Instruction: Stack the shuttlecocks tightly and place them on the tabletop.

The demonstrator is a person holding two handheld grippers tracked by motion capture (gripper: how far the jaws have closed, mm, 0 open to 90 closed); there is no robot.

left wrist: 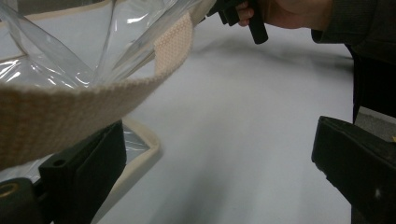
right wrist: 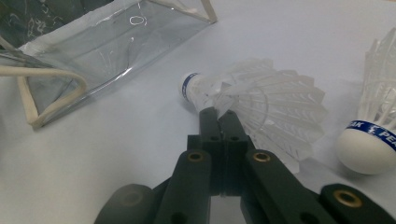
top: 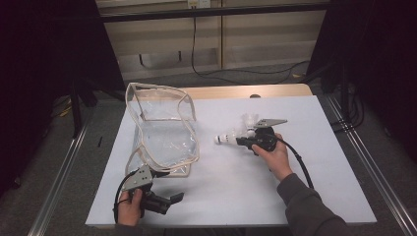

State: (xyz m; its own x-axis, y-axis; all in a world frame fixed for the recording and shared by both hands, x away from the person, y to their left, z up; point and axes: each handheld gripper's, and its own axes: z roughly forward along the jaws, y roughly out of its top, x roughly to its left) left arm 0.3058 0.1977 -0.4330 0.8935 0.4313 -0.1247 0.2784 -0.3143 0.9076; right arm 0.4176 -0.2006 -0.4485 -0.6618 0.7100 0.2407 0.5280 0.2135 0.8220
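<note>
While the shuttlecock lies on its side near the table's middle, cork end toward the clear bag, our right gripper pinches its feathers. Another shuttlecock stands just beside. Our left gripper waits with jaws wide apart by the bag's rim. White space lies between.

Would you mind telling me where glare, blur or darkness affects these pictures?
High view: dark surroundings, lit table. Left gripper view: woven bag trim up close is soft, glare streaks the clear bag. Right gripper view: sharp shuttlecock, faint reflections on the bag.
</note>
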